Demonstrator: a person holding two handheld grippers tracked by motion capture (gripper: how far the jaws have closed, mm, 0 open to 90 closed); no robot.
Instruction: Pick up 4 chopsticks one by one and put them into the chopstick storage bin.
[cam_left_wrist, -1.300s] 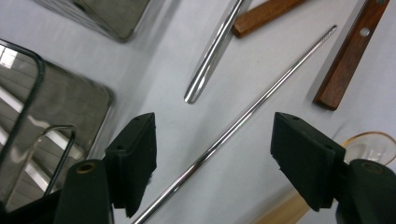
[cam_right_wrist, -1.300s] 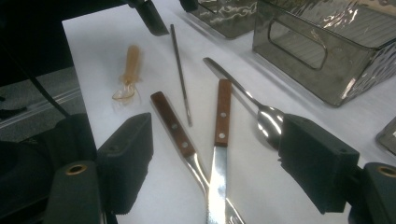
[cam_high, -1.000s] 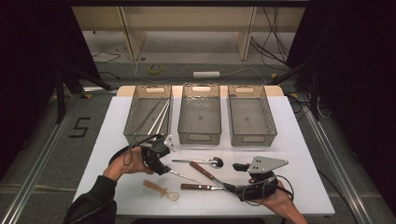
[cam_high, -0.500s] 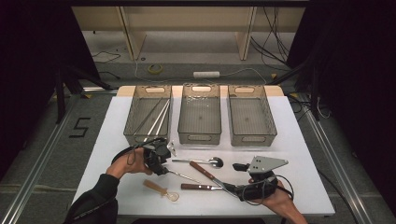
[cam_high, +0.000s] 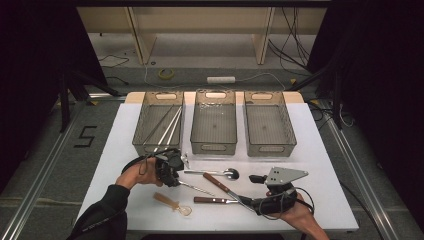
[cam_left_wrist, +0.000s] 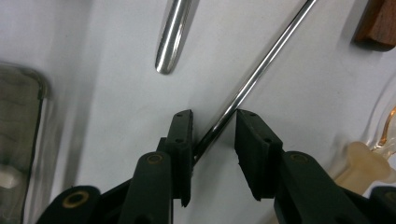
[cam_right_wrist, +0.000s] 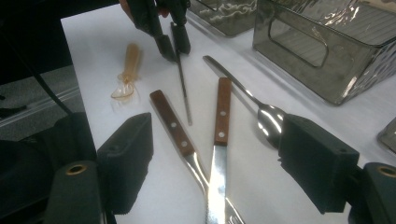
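From above, my left gripper (cam_high: 172, 175) sits at the metal chopstick's (cam_high: 196, 188) near end; its long axis runs right, toward the idle right gripper (cam_high: 257, 204). Left gripper view: jaws just closing, the chopstick (cam_left_wrist: 252, 79) between them, seemingly not yet pinched. Right gripper view: its own jaws stand wide, empty.

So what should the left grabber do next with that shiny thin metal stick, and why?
Probably finish closing. The left gripper has just been closing, and the thin shiny metal chopstick lies between its jaws on the white table, touching one black pad while a gap shows at the other. A firm pinch should come before lifting.
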